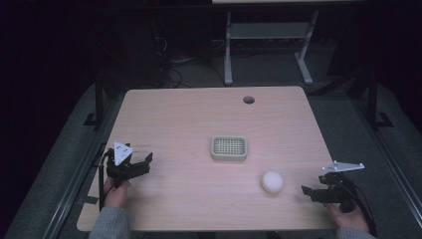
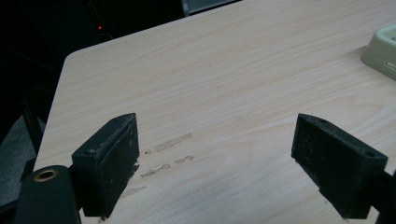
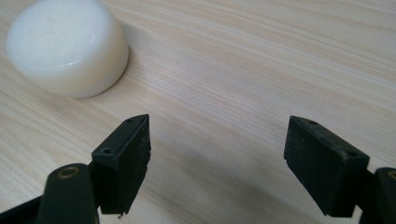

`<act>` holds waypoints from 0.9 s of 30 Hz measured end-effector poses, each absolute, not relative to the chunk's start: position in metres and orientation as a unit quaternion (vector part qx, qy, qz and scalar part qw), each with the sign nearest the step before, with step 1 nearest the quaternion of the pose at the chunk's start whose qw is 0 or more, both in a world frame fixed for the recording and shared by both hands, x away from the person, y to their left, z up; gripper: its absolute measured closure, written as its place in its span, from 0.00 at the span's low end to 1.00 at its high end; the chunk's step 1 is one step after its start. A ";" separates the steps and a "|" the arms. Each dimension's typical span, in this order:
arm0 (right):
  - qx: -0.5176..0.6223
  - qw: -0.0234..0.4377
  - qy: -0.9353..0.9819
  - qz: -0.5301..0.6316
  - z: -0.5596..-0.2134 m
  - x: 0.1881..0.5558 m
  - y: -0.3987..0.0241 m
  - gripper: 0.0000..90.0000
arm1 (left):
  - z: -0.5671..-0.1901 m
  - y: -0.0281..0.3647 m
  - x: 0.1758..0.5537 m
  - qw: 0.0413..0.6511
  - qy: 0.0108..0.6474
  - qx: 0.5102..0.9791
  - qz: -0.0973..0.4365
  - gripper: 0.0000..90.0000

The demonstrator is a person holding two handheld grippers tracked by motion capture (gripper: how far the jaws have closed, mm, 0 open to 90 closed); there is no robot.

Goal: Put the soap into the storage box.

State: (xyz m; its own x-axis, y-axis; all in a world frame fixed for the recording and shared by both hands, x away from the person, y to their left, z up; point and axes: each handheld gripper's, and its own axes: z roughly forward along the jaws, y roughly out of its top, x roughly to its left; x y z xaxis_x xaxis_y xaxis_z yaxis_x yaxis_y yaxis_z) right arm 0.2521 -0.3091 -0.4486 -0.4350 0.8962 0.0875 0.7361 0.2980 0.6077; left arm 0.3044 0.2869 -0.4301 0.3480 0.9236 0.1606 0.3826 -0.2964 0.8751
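Holding my right gripper low over the bench, I keep its two black jaws set wide apart with nothing between them. In the right gripper view the round white puck-shaped soap bar lies on the wood beyond the jaw at the left of that view, near it but not touching. In the high view the right gripper sits at the near right edge of the light wood-grain bench, its jaws pointing toward the soap bar, which lies just beside it toward the middle.

My left gripper is likewise spread open and holds nothing; bare wood with a few faint smudges lies between its jaws. In the high view the left gripper hovers at the near left of the bench, well apart from the soap bar.

Farther out, the pale green rectangular plastic soap dish with a grid insert rests near the bench centre, beyond the soap bar and apart from it. One corner of the dish appears at the right edge of the left gripper view. A round cable hole sits near the far edge of the bench.
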 end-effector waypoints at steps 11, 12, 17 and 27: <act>0.498 0.119 0.813 0.278 -0.433 0.256 -0.300 0.25 | -0.429 0.292 0.302 0.392 0.458 0.718 0.348 0.16; 0.500 0.111 0.813 0.277 -0.430 0.256 -0.298 0.25 | -0.429 0.292 0.302 0.392 0.459 0.717 0.348 0.16; 0.493 0.105 0.820 0.272 -0.421 0.259 -0.295 0.24 | -0.429 0.292 0.302 0.393 0.456 0.718 0.349 0.17; 0.473 0.099 0.833 0.267 -0.405 0.266 -0.285 0.23 | -0.428 0.295 0.303 0.395 0.460 0.716 0.347 0.17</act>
